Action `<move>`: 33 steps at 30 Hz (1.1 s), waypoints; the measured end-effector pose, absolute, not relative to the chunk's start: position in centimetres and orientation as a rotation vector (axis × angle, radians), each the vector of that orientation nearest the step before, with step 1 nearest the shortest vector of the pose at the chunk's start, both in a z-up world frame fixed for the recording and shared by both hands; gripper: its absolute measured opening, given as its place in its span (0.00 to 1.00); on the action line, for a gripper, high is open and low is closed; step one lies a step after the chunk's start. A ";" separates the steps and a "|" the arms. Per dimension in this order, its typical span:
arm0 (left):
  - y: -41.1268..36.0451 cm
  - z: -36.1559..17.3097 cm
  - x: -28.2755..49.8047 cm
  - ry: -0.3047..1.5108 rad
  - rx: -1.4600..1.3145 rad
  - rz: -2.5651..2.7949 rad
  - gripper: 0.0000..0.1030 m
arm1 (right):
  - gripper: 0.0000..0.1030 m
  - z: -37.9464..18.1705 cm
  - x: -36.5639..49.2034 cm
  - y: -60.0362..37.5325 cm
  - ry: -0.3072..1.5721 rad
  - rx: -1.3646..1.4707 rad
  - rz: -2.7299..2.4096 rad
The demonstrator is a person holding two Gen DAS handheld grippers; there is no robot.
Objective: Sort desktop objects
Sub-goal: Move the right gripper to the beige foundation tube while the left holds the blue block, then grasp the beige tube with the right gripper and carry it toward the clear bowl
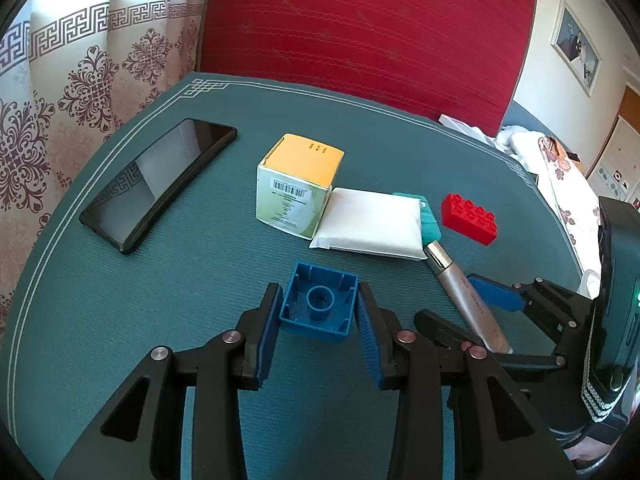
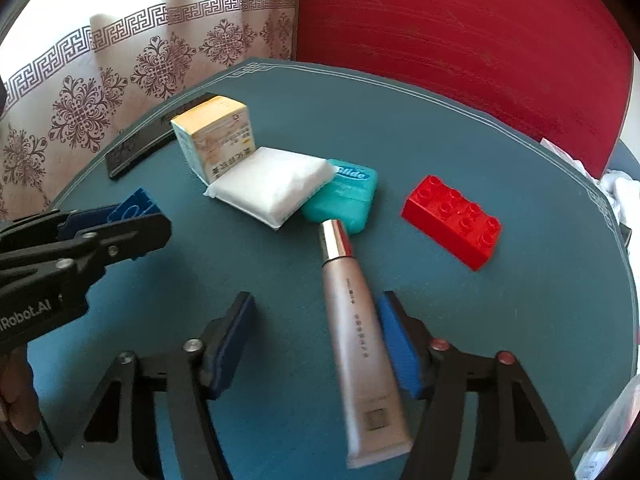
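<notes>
My left gripper (image 1: 318, 314) is shut on a blue square brick (image 1: 319, 307), hollow side up, low over the teal mat (image 1: 180, 280). In the right wrist view that gripper (image 2: 120, 220) and the blue brick (image 2: 134, 204) sit at the left. A silver tube (image 2: 360, 332) lies on the mat with its cap toward a teal floss case (image 2: 344, 196). My right gripper (image 2: 318, 340) is open around the tube's lower half; the right pad (image 2: 400, 344) is beside the tube and the left pad (image 2: 236, 336) stands well apart. A red brick (image 2: 452, 220) rests to the right.
A black phone (image 1: 160, 184) lies at the far left. A yellow-topped box (image 1: 298, 192) and a white packet (image 1: 372, 224) sit mid-table, the packet touching the floss case. A red chair back (image 1: 360, 32) and a curtain (image 1: 60, 100) stand behind the round table.
</notes>
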State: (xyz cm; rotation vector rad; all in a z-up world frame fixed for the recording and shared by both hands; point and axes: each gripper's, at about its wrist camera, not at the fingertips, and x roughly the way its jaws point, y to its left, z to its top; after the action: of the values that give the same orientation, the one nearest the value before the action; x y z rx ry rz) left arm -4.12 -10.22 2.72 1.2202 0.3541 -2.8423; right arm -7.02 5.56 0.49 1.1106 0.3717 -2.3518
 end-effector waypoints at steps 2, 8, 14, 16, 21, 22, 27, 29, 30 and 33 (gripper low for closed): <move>-10.1 2.7 -4.1 0.350 1.222 -2.844 0.39 | 0.50 0.6 -7.6 5.5 0.355 1.123 -2.374; -9.9 2.6 -4.1 0.351 1.232 -2.847 0.39 | 0.41 0.5 -8.3 5.1 0.359 1.115 -2.431; -9.6 2.8 -3.9 0.350 1.227 -2.860 0.39 | 0.24 0.5 -7.6 4.6 0.370 1.105 -2.461; -9.5 2.9 -3.9 0.359 1.231 -2.871 0.39 | 0.24 0.5 -7.5 4.7 0.345 1.119 -2.464; -9.2 3.0 -3.7 0.373 1.235 -2.891 0.39 | 0.24 0.8 -6.3 6.2 0.247 1.145 -2.460; -9.1 3.0 -3.7 0.372 1.234 -2.895 0.39 | 0.24 0.8 -6.2 6.5 0.231 1.145 -2.463; -8.6 3.1 -3.6 0.363 1.237 -2.912 0.39 | 0.24 1.2 -5.0 8.4 0.151 1.149 -2.484; -8.3 3.1 -3.5 0.351 1.239 -2.919 0.39 | 0.24 1.7 -4.4 9.4 0.114 1.141 -2.498; -8.1 3.1 -3.5 0.344 1.240 -2.922 0.39 | 0.24 2.0 -4.3 9.6 0.100 1.136 -2.504; -7.7 3.1 -3.4 0.329 1.241 -2.933 0.39 | 0.24 2.9 -3.4 10.6 0.061 1.115 -2.518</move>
State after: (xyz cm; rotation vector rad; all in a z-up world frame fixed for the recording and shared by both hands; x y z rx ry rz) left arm -3.40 -7.72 3.12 1.2412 0.3292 -2.9332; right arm -3.36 10.64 2.87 1.1150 0.0610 -2.5185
